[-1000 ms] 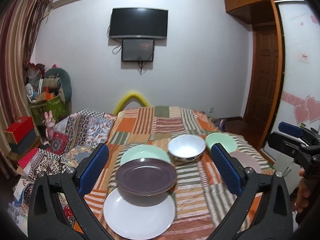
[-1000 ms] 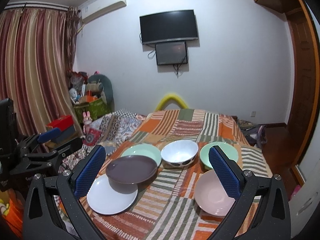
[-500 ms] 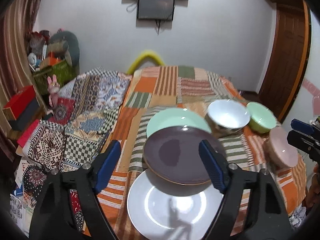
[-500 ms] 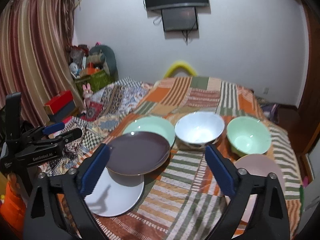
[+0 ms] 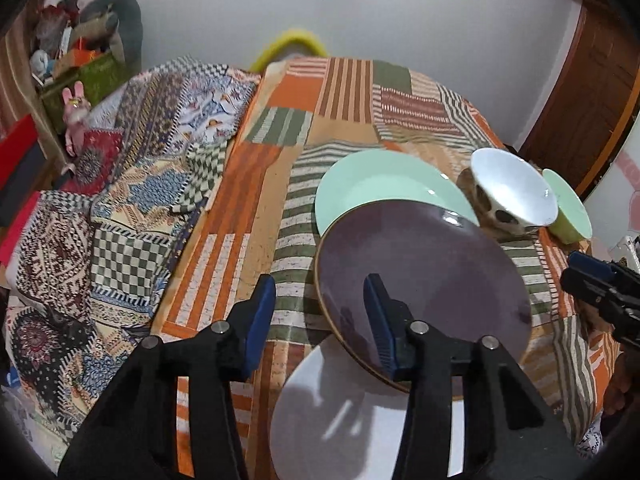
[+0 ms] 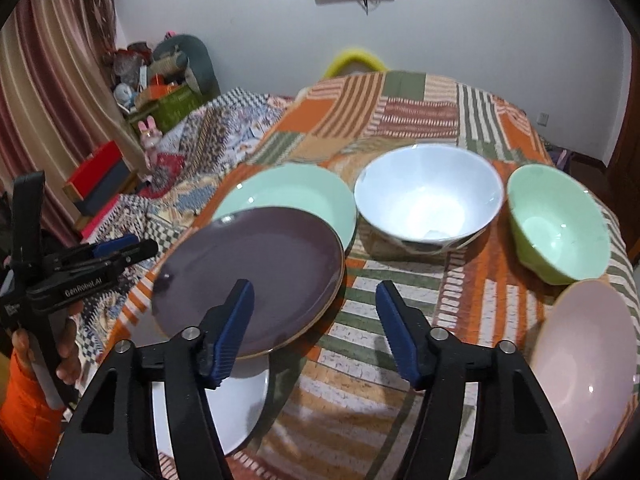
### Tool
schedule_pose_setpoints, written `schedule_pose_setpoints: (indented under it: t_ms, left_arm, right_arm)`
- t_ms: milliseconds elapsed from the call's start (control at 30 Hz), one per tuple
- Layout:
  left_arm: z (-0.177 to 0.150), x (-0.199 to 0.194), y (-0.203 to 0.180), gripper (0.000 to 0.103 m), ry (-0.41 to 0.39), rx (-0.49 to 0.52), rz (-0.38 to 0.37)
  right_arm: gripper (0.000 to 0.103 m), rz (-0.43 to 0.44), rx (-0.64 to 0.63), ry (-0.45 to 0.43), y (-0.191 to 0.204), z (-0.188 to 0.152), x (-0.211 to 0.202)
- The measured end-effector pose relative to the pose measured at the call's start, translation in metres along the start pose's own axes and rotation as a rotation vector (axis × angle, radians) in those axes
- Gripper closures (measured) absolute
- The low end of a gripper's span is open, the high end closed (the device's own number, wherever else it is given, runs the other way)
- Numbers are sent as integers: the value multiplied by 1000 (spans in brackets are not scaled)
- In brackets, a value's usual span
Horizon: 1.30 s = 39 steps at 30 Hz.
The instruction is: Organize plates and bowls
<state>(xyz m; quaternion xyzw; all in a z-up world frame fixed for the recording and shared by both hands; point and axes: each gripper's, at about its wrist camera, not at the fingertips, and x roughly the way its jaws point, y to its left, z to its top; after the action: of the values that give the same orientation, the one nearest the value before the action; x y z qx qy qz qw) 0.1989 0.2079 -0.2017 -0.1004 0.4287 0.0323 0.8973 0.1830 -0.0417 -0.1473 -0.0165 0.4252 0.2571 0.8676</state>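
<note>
In the left wrist view, the left gripper (image 5: 320,320) is seen low in the frame with its blue-padded fingers (image 5: 262,316) partly spread; they have just been closing. The near left rim of the purple plate (image 5: 424,284) lies between the two fingers, and the right finger is seen in front of the plate's face. Whether the pads touch the rim cannot be told. The purple plate is tilted and raised over the white plate (image 5: 340,412), which lies flat at the lower centre on the striped patchwork cloth (image 5: 280,92) covering the counter. The mint plate (image 5: 384,188) is partly hidden behind the purple one, toward the upper centre. To its right stand the white bowl (image 5: 514,192) and, at the right edge, the green bowl (image 5: 570,212).

In the right wrist view, the right gripper (image 6: 314,320) is seen at the lower centre, its fingers (image 6: 396,332) likewise partly spread and just closing. The right rim of the purple plate (image 6: 248,276) lies between them, the left finger overlapping its face and the right finger over bare cloth; contact cannot be told. The pink bowl (image 6: 588,364) is seen at the lower right, apart from the fingers.
</note>
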Motion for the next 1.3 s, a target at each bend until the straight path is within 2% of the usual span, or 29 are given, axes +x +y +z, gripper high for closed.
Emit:
schedule_pose_setpoints:
  t_ms: [100,233,333,900,1300]
  left_arm:
    - [2,12,5,63,18,-5,-14]
    - [4,25,7,69,50,-12,-55]
    - [5,31,7,74,64,-7,-77]
    - [2,45,1,76,101,17,-112]
    - [-2,37,-6,77,78,21,-109]
  right_arm:
    - [58,-14,6,33,-3,-1,17]
    - [65,-15,29,72,-8,-1,31]
    - [66,-7,45,91,-10,-1,37]
    - [76,84,78,147,-12,5,61]
    - [78,66,74,125,-11,1,55]
